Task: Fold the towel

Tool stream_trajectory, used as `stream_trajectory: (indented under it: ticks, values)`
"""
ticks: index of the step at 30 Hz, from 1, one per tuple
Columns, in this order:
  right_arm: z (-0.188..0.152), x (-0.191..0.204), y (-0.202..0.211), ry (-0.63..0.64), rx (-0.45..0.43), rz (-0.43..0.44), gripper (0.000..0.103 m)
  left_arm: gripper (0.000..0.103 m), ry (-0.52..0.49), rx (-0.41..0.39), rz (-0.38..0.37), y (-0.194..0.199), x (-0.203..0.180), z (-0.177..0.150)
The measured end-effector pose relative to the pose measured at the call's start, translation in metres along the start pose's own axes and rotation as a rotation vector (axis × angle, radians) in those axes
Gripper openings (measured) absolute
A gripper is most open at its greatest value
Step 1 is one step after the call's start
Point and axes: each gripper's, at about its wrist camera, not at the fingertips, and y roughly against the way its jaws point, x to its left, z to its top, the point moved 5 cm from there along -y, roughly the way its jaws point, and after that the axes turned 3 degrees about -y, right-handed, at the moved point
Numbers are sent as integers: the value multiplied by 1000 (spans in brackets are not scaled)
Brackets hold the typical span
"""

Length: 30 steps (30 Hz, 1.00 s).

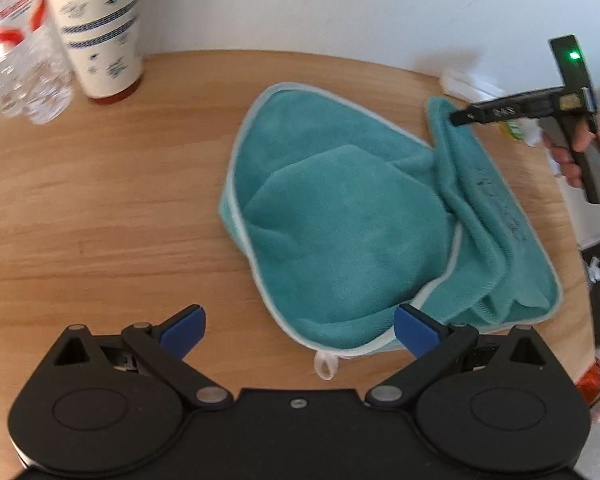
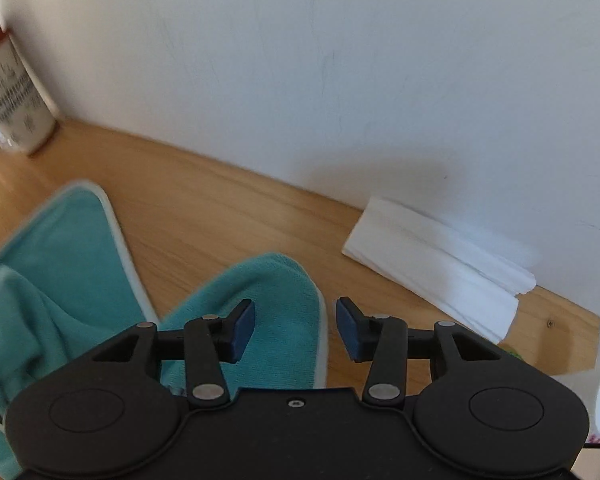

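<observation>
Table: wooden top [image 1: 100, 208] with a rounded far edge, pushed against a plain white wall [image 2: 340, 60].
Towel: teal cloth [image 1: 340, 220] with pale trim, lying rumpled at the middle of the table, partly doubled over itself; a small white loop [image 1: 325, 365] hangs from its near edge at 6 o'clock.
Far corner: a patterned cream cup [image 1: 98, 28] with a red base stands at 10 o'clock from the towel, with crinkled clear plastic [image 1: 16, 60] just beside it.
Wall side: a stack of folded white paper [image 2: 440, 264] lies against the wall at 2 o'clock from the towel, apart from it.
Left gripper: the left gripper [image 1: 300, 330] hovers low over the towel's near edge, blue pads spread wide, nothing between them.
Right gripper: the right gripper [image 2: 295, 330] sits over the towel's far right corner at 2 o'clock, pads parted and empty; the towel's edge lies below the gap.
Hand: a hand [image 1: 580, 148] wraps the right gripper's handle, mostly cut off by the frame edge.
Hard to make out: the cup's pattern and the dark marks on the towel's right flap are blurred.
</observation>
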Motion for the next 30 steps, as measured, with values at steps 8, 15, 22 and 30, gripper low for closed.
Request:
stream_trajectory:
  ticks: [8, 15, 22, 30]
  values:
    - [-9, 11, 44, -58, -28, 233, 4, 102, 98, -67, 6, 28, -5, -2]
    - [-45, 84, 125, 66, -153, 468, 4, 102, 173, -192, -152, 65, -29, 10]
    - [-87, 141, 128, 128, -146, 549, 4, 102, 262, -203, -267, 52, -62, 24]
    - [-108, 171, 121, 101, -174, 619, 4, 102, 362, -97, -255, 9, -90, 23]
